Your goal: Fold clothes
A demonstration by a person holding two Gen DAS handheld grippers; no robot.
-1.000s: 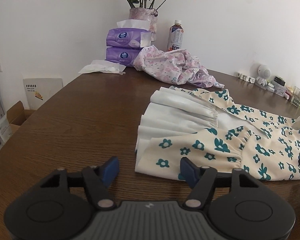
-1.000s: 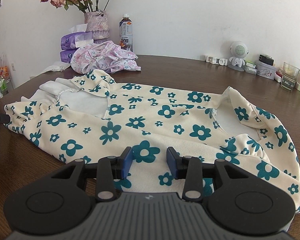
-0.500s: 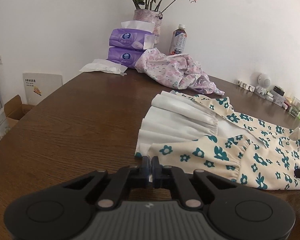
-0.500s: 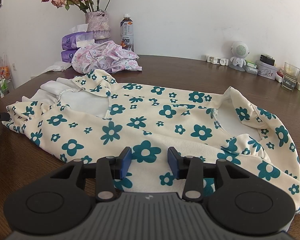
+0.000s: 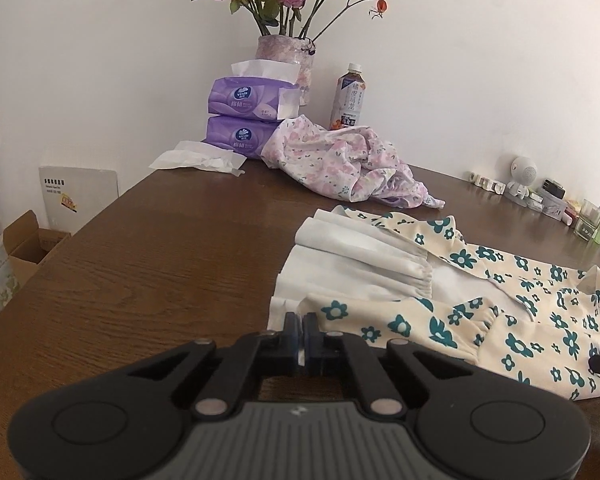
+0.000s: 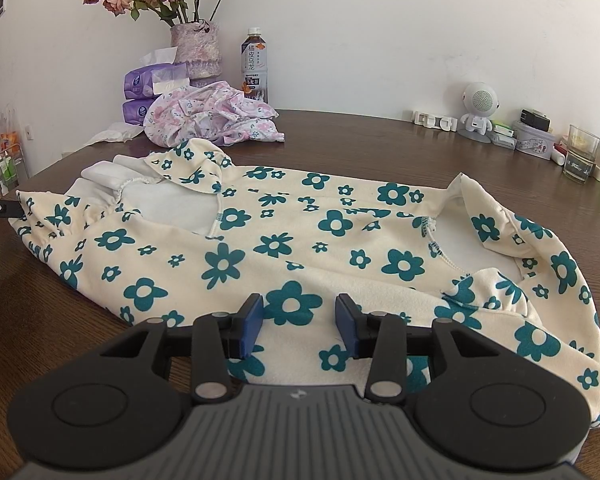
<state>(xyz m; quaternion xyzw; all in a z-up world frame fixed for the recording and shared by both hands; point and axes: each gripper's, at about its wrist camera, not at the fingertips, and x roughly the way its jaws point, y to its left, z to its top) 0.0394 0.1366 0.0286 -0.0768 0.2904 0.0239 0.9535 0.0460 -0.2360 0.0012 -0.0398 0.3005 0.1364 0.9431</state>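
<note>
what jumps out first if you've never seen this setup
The cream garment with teal flowers sprawls across the near part of the brown table. The left gripper is shut on its white corner, while the right gripper is open over its near edge. At the far wall, a vase of faded roses stands above a crumpled pink floral garment.

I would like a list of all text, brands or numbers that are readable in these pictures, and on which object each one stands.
"橘皮乌龙": large characters down the label of the tea bottle.
"SUNTORY": small band lower on the same label.
Logo on the purple tissue packs: a brand mark, too blurred to read surely.
White board beside the table: printed lines, too small to read.
Tin at the wall: illegible.
</note>
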